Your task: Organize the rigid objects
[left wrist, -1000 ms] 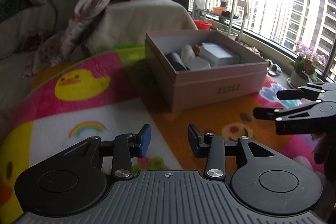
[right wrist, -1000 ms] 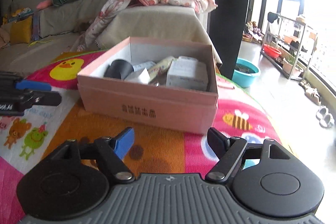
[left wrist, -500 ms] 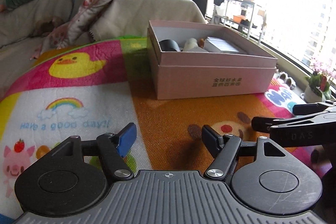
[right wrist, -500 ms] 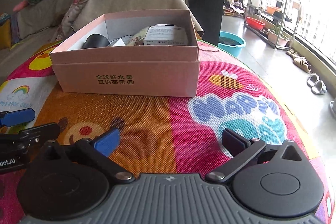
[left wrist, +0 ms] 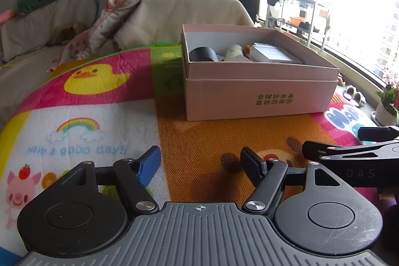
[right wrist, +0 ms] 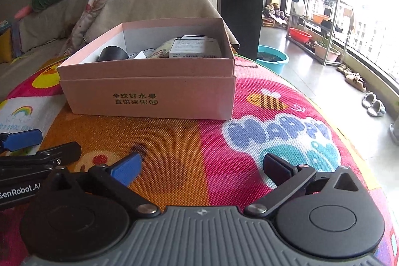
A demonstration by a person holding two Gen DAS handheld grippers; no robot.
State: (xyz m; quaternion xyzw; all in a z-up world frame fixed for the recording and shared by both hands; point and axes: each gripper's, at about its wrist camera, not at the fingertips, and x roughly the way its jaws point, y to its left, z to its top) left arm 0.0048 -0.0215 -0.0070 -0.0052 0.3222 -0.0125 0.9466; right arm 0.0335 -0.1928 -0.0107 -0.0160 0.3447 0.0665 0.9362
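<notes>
A pale pink cardboard box (left wrist: 259,96) with its lid off sits on a bright cartoon-printed play mat (left wrist: 199,141), which is spread over a raised surface in front of a draped sofa. Inside the box lie a black rounded object (left wrist: 202,54), a small cream bottle-like item (left wrist: 234,51) and a flat white carton (left wrist: 271,54); other contents are hidden by the near wall.

Two hand-held claws hover low over the mat, well short of the box. The left gripper (left wrist: 200,162) has its jaws opening, with nothing between them. The right gripper (right wrist: 202,166) stands spread wide and empty, just beside the left one.

The risks, as I judge them: the light box could slide or tip if a finger catches its rim, and the two claws, so close together, could knock each other while reaching in.
</notes>
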